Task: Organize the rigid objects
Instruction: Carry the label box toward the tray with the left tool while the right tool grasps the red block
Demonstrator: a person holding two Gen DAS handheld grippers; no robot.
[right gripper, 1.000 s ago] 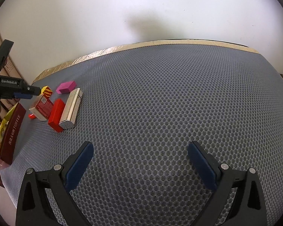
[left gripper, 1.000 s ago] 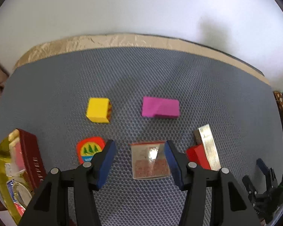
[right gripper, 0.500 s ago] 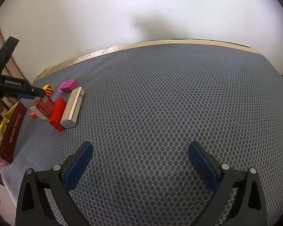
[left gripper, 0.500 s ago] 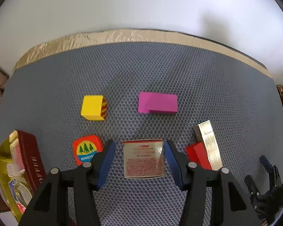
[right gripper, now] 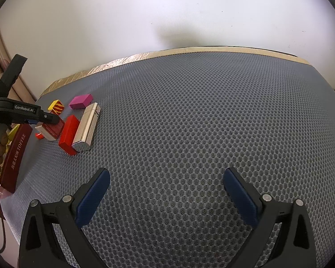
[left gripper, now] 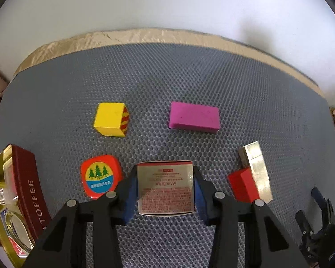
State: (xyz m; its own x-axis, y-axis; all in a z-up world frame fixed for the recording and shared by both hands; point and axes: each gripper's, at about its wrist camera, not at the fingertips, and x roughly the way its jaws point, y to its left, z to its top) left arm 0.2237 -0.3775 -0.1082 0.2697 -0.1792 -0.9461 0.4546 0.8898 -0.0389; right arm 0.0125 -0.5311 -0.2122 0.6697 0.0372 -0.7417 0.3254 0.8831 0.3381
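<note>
Left wrist view: the left gripper (left gripper: 165, 189) has its blue pads pressed against both sides of a small printed carton (left gripper: 165, 187), gripping it over a grey honeycomb mat (left gripper: 189, 71). Left of the carton lies a red block with a pine-tree badge (left gripper: 99, 179). Farther away sit a yellow cube (left gripper: 110, 119) and, to its right, a magenta block (left gripper: 194, 117). To the near right, a red block (left gripper: 243, 186) touches a gold ribbed case (left gripper: 256, 170). A dark red toffee box (left gripper: 31, 192) lies at the far left edge.

Right wrist view: the right gripper (right gripper: 166, 192) stands wide open over bare mat, holding nothing. The carton and the other pieces are clustered far off to the left.
</note>
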